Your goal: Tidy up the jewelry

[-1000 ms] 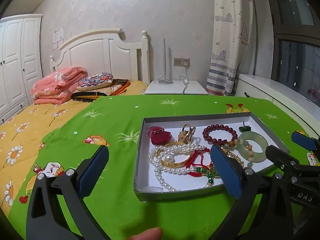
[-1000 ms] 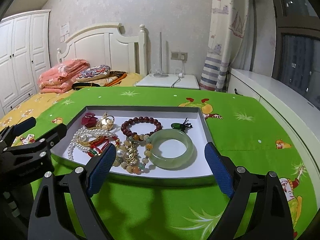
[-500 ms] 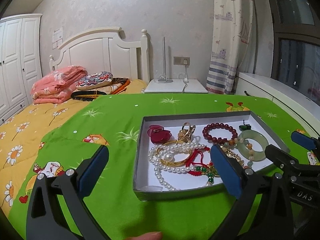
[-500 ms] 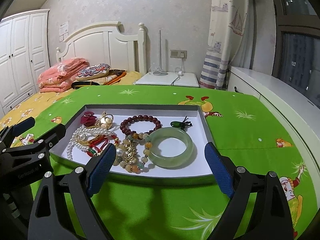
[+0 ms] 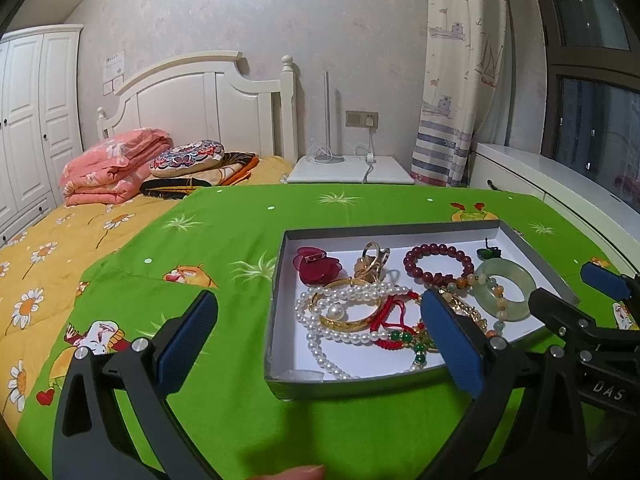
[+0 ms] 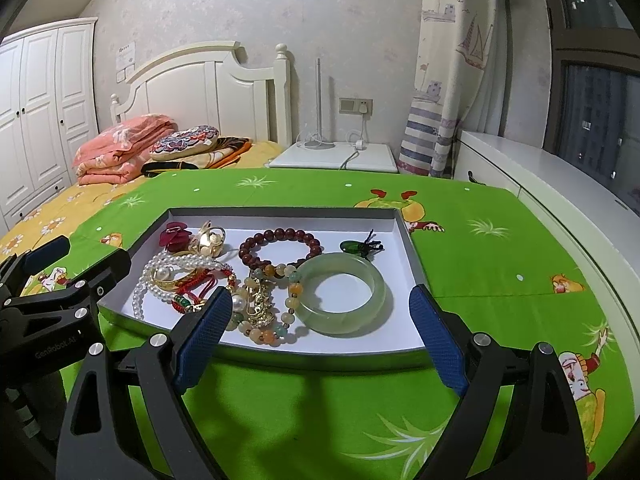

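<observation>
a bright green cartoon-print bedspread (image 6: pixel 480 248) carries a shallow grey cardboard tray with white floor (image 6: pixel 408 236), jewellery heaped inside. the left gripper (image 5: pixel 320 340) and right gripper (image 6: pixel 320 332) hover before it, both spread wide, empty. a pale green jade bangle (image 6: pixel 342 294) lies near the tray's right wall.

Black gripper (image 6: pixel 320 336) frames, blue textured pads (image 6: pixel 202 336), silver screws.

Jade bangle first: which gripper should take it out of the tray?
Right. The jade bangle lies between the open right gripper fingers, apart from the tangle; the left gripper faces the pearl necklace.
</observation>
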The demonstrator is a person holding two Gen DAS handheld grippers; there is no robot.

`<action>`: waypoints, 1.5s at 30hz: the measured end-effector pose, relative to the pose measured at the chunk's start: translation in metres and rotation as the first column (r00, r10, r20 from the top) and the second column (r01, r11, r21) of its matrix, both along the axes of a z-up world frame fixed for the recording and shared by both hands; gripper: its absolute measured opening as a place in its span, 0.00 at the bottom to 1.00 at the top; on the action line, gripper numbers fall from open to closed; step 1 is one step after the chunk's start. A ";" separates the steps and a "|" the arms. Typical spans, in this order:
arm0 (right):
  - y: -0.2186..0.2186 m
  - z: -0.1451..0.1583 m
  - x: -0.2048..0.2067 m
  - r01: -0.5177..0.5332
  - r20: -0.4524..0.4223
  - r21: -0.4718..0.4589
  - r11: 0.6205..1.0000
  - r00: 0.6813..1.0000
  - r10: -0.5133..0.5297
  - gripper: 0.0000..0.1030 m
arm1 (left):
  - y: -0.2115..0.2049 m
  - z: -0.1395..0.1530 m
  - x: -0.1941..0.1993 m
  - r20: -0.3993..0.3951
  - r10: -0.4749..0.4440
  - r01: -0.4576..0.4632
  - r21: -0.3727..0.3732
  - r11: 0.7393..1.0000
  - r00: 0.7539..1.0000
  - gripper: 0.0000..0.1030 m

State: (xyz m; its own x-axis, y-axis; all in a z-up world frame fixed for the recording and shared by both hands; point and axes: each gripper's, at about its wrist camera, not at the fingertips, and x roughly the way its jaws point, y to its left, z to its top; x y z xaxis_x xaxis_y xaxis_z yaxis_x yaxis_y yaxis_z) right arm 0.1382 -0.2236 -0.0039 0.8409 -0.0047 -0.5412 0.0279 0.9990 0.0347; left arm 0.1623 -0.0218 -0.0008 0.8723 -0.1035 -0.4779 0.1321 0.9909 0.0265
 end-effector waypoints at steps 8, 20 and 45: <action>-0.001 0.001 0.000 0.003 0.008 0.005 1.000 1.000 -0.003 0.82 | 0.000 0.000 0.000 0.002 0.000 0.000 0.001 1.000 1.000 0.96; -0.001 0.001 0.000 0.002 0.007 0.004 1.000 1.000 -0.002 0.82 | 0.001 -0.002 0.000 0.009 -0.004 0.004 0.004 1.000 1.000 0.96; 0.004 0.001 0.009 -0.022 -0.063 -0.010 1.000 0.998 0.021 0.82 | -0.011 0.016 -0.001 -0.013 -0.018 0.019 0.056 0.998 1.000 0.96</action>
